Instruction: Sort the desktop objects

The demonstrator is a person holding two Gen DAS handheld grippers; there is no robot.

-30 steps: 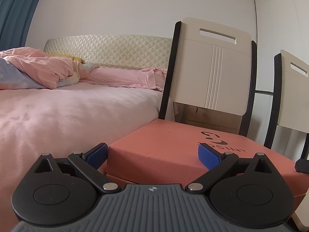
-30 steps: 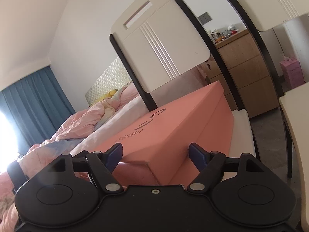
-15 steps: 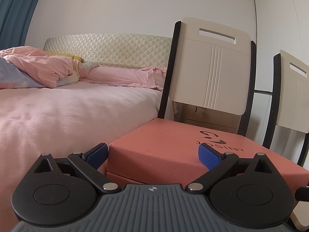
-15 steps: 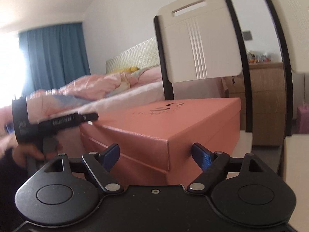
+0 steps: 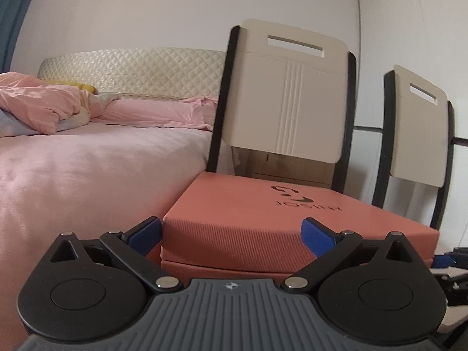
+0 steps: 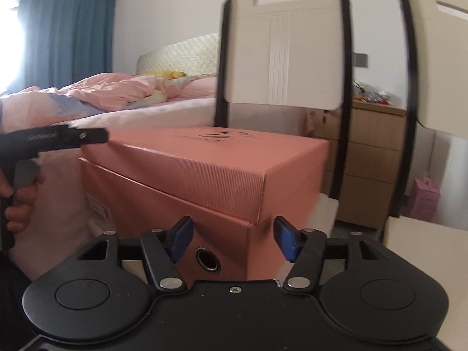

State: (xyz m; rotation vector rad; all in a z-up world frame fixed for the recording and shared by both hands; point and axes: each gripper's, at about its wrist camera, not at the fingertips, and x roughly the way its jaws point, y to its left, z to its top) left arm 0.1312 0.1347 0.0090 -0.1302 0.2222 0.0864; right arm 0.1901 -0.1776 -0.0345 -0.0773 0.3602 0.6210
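A salmon-pink lidded box (image 5: 263,213) rests on the seat of a cream chair (image 5: 289,99). My left gripper (image 5: 231,235) is open, its blue pads (image 5: 146,234) spread in front of the box's short end, apart from it. In the right wrist view the same box (image 6: 204,169) shows a corner and a round grommet hole (image 6: 208,260). My right gripper (image 6: 234,239) is open, low at that corner, with a pad on each side of it. The left gripper (image 6: 58,139), held by a hand (image 6: 20,201), reaches the box's far-left top edge.
A bed with pink bedding (image 5: 87,158) lies left of the chair. A second cream chair (image 5: 418,125) stands to the right. Behind are wooden drawers (image 6: 371,158) and a small pink carton (image 6: 424,201) on the floor. A white surface (image 6: 427,251) sits at the right.
The right gripper has levelled and swung round to the box's near corner, its fingers a little narrower. The left gripper has shifted slightly, still open at the box's end.
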